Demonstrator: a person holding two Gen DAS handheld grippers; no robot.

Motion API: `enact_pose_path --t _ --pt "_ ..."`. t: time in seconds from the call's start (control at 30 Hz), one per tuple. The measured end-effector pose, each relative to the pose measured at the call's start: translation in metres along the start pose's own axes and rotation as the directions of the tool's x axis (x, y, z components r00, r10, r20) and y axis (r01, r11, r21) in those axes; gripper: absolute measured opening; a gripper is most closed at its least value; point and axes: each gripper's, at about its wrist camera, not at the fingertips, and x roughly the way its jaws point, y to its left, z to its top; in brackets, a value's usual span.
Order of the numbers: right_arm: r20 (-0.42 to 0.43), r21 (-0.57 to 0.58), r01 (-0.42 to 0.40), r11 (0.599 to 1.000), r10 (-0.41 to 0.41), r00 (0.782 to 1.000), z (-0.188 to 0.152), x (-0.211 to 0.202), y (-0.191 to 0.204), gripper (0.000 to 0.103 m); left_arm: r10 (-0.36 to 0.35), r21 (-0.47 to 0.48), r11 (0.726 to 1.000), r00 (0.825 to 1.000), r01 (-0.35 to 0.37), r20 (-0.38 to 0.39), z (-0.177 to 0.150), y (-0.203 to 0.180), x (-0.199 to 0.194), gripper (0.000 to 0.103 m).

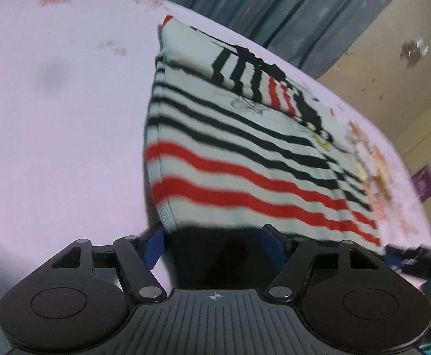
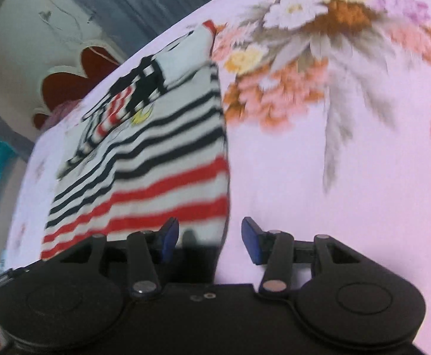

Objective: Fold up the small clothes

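Where a pale lilac floral bedsheet [image 1: 52, 118] covers the bed, striped garment [image 1: 245, 159] laid flat, partly folded, white with black stripes above and red stripes toward the near hem. Sleeve or upper part doubled back over the chest, a black-and-red printed motif [image 1: 274, 88] showing on top.

Left hand-held gripper [image 1: 215, 236] set right at the near hem, blue pads [image 1: 153, 248] spread wide to either side of the cloth's near edge; jaws parted, clamping nothing that can be seen, though the hem between them sinks into dark shadow. Garment stretching away from this gripper toward the bed's far edge, its left fold line running straight ahead of the left pad.

Right hand-held gripper [image 2: 209, 239] also parted, fingers [image 2: 252, 242] well separated. Striped garment [image 2: 156, 162] directly ahead and to the left, its near right corner lying between the two blue pads, the left pad over the red-striped hem, the right pad over bare bedsheet [image 2: 348, 192]. Contact with the cloth not discernible through the blur.

Large flower print [image 2: 304, 44] on the sheet just beside the garment's far right edge. Grey curtain [image 1: 274, 0] beyond the bed's far edge.
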Motion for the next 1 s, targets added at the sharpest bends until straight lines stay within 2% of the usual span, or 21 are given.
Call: enact_pose_path --t 0.13,0.2,0.33,0.43,0.57,0.6,0.7,0.73,0.77,0.8,0.83,0.9,0.93,1.0 --pt "-0.042 -0.012 -0.086 0.996 0.085 0.995 -0.021 -0.005 0.005 0.046 -0.109 -0.155 0.982 0.994 0.110 0.016 -0.025 0.012 -0.011 0.062" --pt "-0.058 -0.001 -0.124 0.992 0.124 0.991 -0.028 -0.006 0.007 0.046 -0.158 -0.206 0.965 0.987 0.160 0.025 -0.039 0.018 -0.012 0.057" --pt "-0.066 0.041 -0.188 0.981 0.191 0.979 -0.026 -0.001 0.003 0.042 -0.210 -0.279 0.935 0.976 0.218 0.060 -0.040 0.027 -0.005 0.056" --pt "-0.051 0.116 -0.235 0.965 0.243 0.969 -0.017 0.010 -0.004 0.034 -0.234 -0.298 0.922 0.969 0.248 0.083 -0.032 0.029 0.007 0.055" --pt "-0.057 0.120 -0.251 0.961 0.259 0.964 -0.015 0.013 -0.003 0.028 -0.256 -0.264 0.927 0.964 0.267 0.077 -0.022 0.021 0.016 0.043" --pt "-0.062 0.106 -0.264 0.959 0.271 0.961 -0.016 0.012 -0.001 0.024 -0.251 -0.240 0.935 0.965 0.262 0.076 -0.022 0.017 0.015 0.042" --pt "-0.068 0.084 -0.265 0.961 0.270 0.960 -0.017 0.010 -0.002 0.023 -0.216 -0.213 0.950 0.974 0.227 0.071 -0.024 0.015 0.017 0.041" --pt "-0.074 0.085 -0.249 0.965 0.255 0.964 -0.018 0.012 -0.003 0.021 -0.203 -0.200 0.956 0.977 0.213 0.071 -0.024 0.014 0.018 0.034" --pt "-0.088 0.075 -0.223 0.972 0.230 0.969 -0.018 0.017 -0.003 0.009 -0.177 -0.180 0.966 0.982 0.186 0.068 -0.024 0.013 0.017 0.010" --pt "-0.101 0.052 -0.194 0.980 0.199 0.975 -0.019 0.020 -0.002 0.005 -0.143 -0.163 0.975 0.987 0.154 0.076 -0.023 0.011 0.015 0.003" --pt "-0.088 0.020 -0.178 0.984 0.179 0.980 -0.018 0.016 0.001 0.005 -0.167 -0.169 0.968 0.980 0.184 0.110 -0.024 0.013 0.008 0.003" --pt "-0.007 -0.003 -0.223 0.975 0.223 0.975 -0.015 -0.004 0.003 0.005 -0.210 -0.171 0.954 0.955 0.248 0.212 -0.026 0.019 -0.011 0.003" --pt "0.022 -0.015 -0.246 0.969 0.247 0.969 -0.014 -0.013 0.003 0.005 -0.194 -0.170 0.957 0.955 0.235 0.225 -0.026 0.020 -0.015 0.003" --pt "0.019 -0.062 -0.214 0.975 0.216 0.976 -0.012 -0.017 0.004 0.005 -0.148 -0.186 0.965 0.972 0.182 0.184 -0.028 0.027 -0.010 0.003"
